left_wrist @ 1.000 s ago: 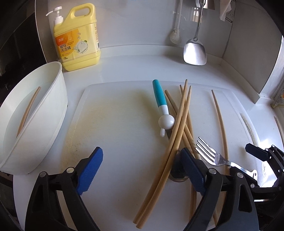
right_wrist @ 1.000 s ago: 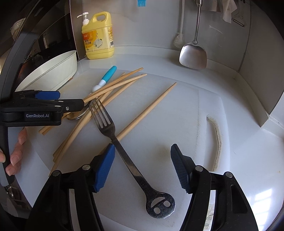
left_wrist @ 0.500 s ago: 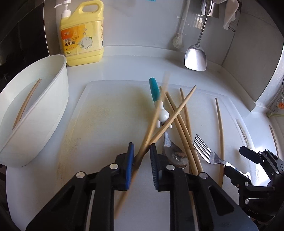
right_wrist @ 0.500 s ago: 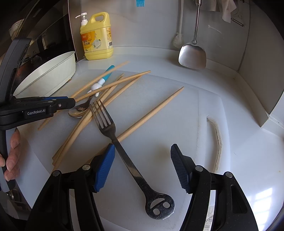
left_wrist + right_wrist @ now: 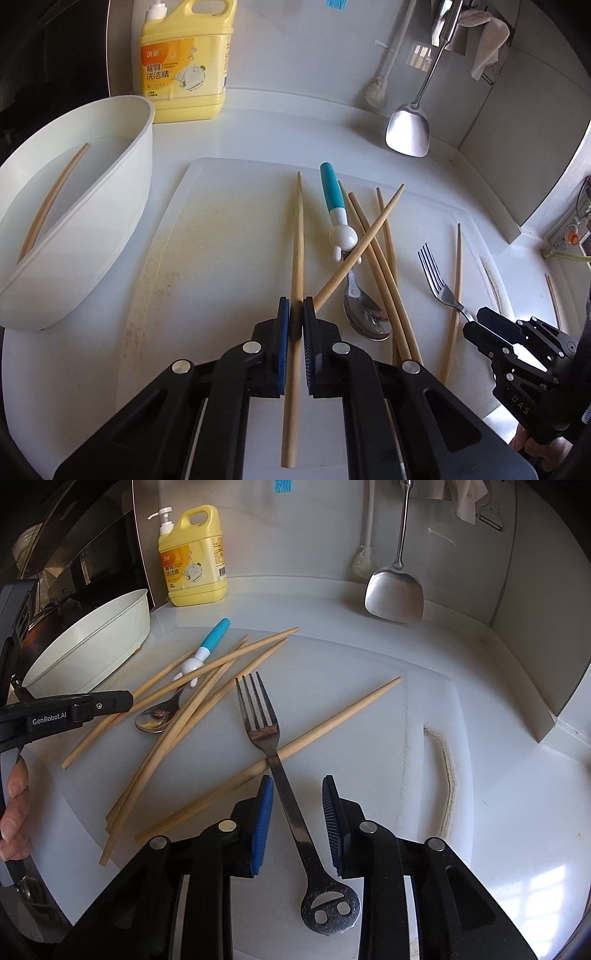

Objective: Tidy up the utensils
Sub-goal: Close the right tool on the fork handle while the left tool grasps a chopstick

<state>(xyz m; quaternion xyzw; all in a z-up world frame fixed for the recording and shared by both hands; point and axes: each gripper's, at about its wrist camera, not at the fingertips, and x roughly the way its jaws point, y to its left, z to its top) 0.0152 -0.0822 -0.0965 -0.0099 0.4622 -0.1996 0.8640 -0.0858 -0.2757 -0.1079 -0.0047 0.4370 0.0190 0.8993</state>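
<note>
My left gripper point(image 5: 295, 314) is shut on one wooden chopstick point(image 5: 297, 236), held along its fingers above the white cutting board point(image 5: 221, 258). Several more chopsticks point(image 5: 384, 273) lie crossed on the board with a blue-handled spoon point(image 5: 338, 218). A white tub point(image 5: 110, 206) at the left holds one chopstick point(image 5: 51, 201). My right gripper point(image 5: 297, 797) is partly closed, its blue pads either side of a metal fork's point(image 5: 284, 775) handle with gaps showing. The fork lies across a single chopstick point(image 5: 332, 720).
A yellow detergent bottle point(image 5: 184, 62) stands at the back left by the wall. A steel spatula point(image 5: 408, 129) and a brush point(image 5: 376, 92) hang on the back wall. The counter's corner wall point(image 5: 535, 646) rises at the right.
My left gripper closed on a chopstick and lifted it straight out of the pile. My right gripper narrowed around the fork handle and moved forward along it.
</note>
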